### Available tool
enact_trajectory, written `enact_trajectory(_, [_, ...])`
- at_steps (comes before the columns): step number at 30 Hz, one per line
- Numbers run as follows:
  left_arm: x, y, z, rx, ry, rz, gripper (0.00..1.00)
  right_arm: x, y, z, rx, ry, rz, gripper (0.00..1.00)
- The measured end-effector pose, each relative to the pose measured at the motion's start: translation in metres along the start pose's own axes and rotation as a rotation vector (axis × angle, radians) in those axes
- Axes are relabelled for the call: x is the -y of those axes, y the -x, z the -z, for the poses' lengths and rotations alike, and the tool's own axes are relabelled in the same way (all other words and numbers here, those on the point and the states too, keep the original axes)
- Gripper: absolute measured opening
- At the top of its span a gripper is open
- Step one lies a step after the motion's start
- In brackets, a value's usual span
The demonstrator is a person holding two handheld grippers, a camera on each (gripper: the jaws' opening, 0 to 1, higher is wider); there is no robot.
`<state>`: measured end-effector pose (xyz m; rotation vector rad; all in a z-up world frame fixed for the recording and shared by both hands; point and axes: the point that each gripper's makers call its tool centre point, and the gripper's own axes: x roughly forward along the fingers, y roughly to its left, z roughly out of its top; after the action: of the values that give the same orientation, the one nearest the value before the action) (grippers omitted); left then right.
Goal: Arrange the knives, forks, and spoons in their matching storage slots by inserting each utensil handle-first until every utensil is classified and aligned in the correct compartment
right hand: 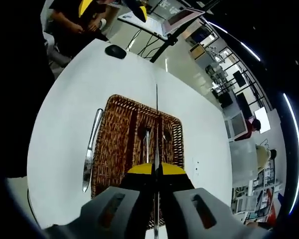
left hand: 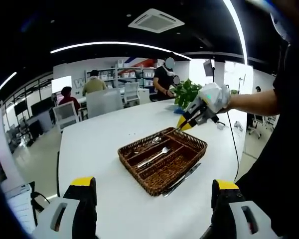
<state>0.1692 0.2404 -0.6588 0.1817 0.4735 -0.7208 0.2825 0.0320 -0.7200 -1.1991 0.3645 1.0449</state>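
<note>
Thin utensil (right hand: 156, 129) pinched edge-on between right tool (right hand: 156, 168) jaws, closed on it, shaft running straight ahead over wicker tray (right hand: 117, 124); type cannot tell. Judged light, stiff, polished metal, slippery: grip flat faces near mid-shaft, or it may swivel. Fork (left hand: 154, 156) lies in tray's middle slot. Knife (right hand: 91, 149) on bench (right hand: 70, 99) just left of tray, outside it. Left tool (left hand: 152, 191) open, empty, held back from tray's near edge

Wicker tray (right hand: 119, 144), fork (right hand: 147, 142) inside; knife (right hand: 91, 151) alongside
</note>
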Motion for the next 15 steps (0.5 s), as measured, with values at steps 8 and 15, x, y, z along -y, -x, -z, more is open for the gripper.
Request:
enact_trajectory(8, [-0.002, 0.001, 0.005, 0.002, 0.012, -0.01, 1.0, -0.013, -0.02, 0.009, -0.009, -0.014, 0.012, 0.0])
enact_trajectory(15, [-0.003, 0.003, 0.006, 0.004, 0.012, -0.022, 1.0, -0.023, -0.035, 0.012, -0.013, -0.019, 0.009, 0.0])
